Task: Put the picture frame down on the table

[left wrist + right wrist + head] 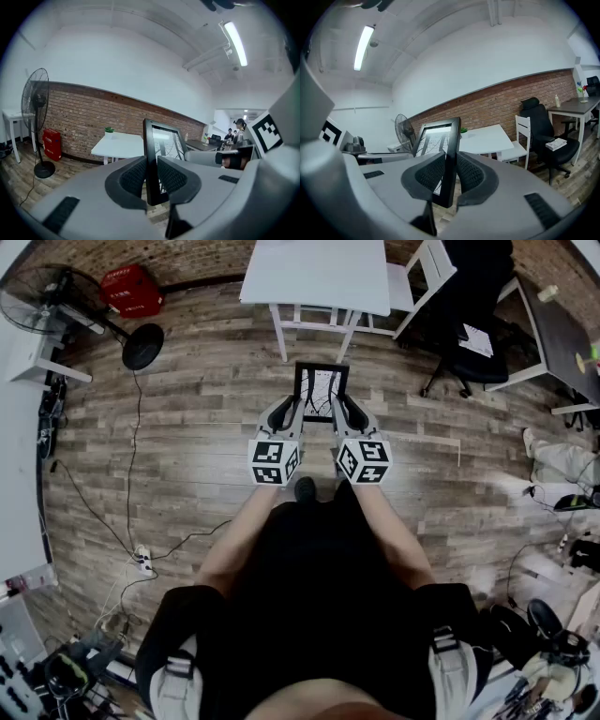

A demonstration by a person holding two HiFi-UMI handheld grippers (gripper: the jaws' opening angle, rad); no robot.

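Two grippers share one load: the left gripper [292,411] has its jaws closed on the left side bar of the single black picture frame [321,392], and the right gripper [348,412] is clamped the same way on the right side bar. In the left gripper view the two ribbed pads of the left gripper [151,174] press flat against both faces of the frame [164,140], with no gap showing. In the right gripper view the right gripper [449,171] pinches the frame [433,138] just as tightly. The frame stands upright between them, its pale printed sheet visible behind the border. Two marker cubes, one [274,462] on the left and one [364,461] on the right, sit side by side behind the jaws. The frame is up in the air over the wooden floor [187,446], short of the one white table [319,273] and not touching it. One small green plant [109,129] stands on that tabletop. Beside the table are one white chair [422,277] and one black office chair [469,324], with a dark desk [562,334] further right. To the left, one standing fan [56,296] and one red container [131,289] sit near the brick wall [84,112].
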